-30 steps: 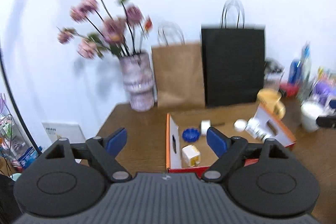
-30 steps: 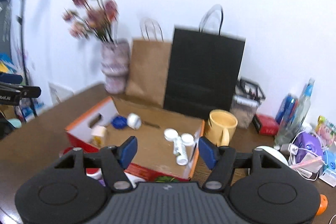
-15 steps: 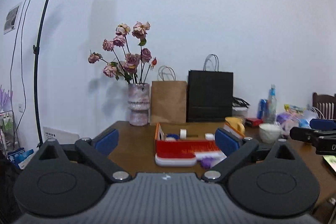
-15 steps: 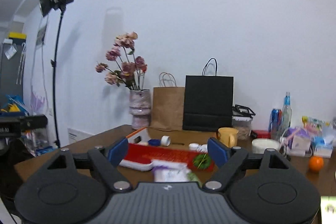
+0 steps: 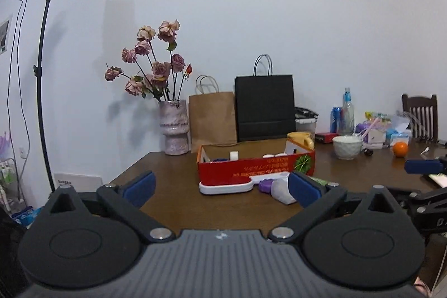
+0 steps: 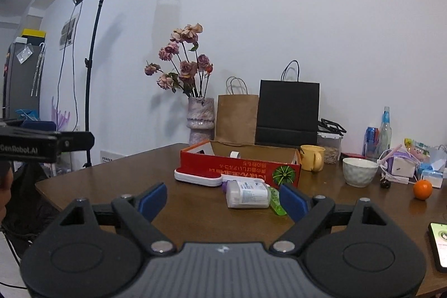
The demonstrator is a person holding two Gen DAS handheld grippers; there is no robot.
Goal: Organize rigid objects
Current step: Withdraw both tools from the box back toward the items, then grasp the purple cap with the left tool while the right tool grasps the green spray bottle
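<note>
Now both tools, left (image 5: pixel 222 187) and right (image 6: pixel 223 198), spread apart and empty before the red box (image 6: pixel 240 168).

Dim even light, sharp focus, soft wall shadows, fisheye-bent edges

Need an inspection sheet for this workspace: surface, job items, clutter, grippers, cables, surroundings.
Surface: brown wooden table, bare at the near left.
Job's things: red box, open-topped, small white items inside; white-and-red case against its front wall; white bottle lying down; green item and purple item beside it.
Clutter: yellow mug, white bowl, orange, phone, bottles, two paper bags.
Grippers: left gripper and right gripper open, nothing between the fingers; both jaws have just been opening.
Cables: a cable hangs along the lamp stand.
Surroundings: white wall, vase of flowers, chair.
</note>
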